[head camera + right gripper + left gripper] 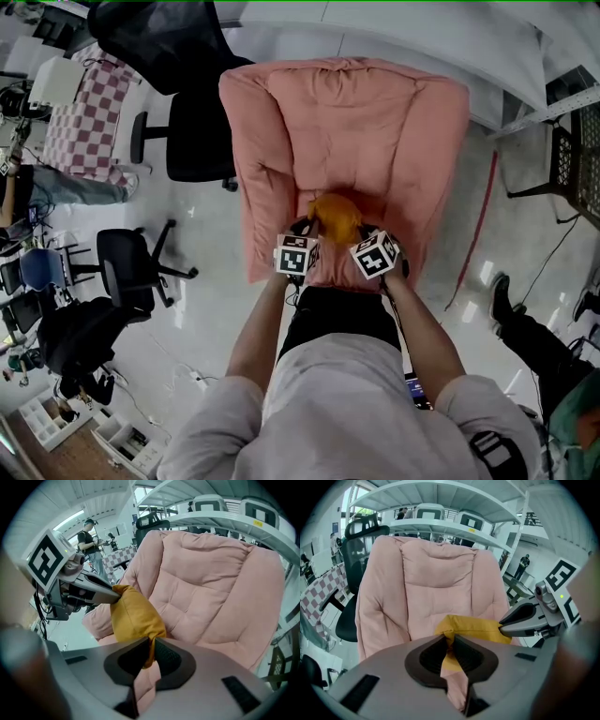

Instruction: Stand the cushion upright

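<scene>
The cushion (pixel 336 217) was held over the front of the chair (pixel 375 122), at 6 o'clock from the backrest in the head view; whether it touched the seat could not be told. The left gripper (pixel 450 640) was clamped on its edge at about 7 o'clock, and the right gripper (pixel 152 645) pinched the edge at 5 o'clock. Gripping opposite sides probably kept the soft cushion from sagging or twisting, ready to be stood against the backrest at 12 o'clock.
</scene>
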`<state>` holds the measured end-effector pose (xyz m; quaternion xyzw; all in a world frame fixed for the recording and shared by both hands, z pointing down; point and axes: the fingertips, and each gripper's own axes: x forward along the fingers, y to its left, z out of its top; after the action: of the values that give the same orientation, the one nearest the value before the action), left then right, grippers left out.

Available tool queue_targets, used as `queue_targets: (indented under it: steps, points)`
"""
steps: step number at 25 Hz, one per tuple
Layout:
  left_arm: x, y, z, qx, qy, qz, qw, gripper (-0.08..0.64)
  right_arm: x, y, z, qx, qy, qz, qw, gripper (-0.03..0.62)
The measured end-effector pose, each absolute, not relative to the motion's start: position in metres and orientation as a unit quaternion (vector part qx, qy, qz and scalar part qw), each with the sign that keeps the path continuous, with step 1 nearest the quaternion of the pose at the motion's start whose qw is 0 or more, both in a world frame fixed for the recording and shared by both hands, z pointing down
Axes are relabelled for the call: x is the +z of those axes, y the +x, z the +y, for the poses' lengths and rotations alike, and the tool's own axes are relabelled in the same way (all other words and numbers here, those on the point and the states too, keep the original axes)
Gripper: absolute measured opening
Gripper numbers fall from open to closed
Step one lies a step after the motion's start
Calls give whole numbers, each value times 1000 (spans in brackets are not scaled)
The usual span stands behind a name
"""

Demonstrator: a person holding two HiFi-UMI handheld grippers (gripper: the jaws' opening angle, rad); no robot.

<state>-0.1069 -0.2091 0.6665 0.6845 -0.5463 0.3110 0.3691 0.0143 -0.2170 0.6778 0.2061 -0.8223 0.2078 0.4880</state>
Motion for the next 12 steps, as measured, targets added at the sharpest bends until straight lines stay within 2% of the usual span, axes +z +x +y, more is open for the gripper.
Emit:
queue_targets:
  steps: [12]
  points:
    - [669, -126, -252, 306, 699, -542, 352, 58, 676, -5, -266, 215, 234, -827, 464, 48]
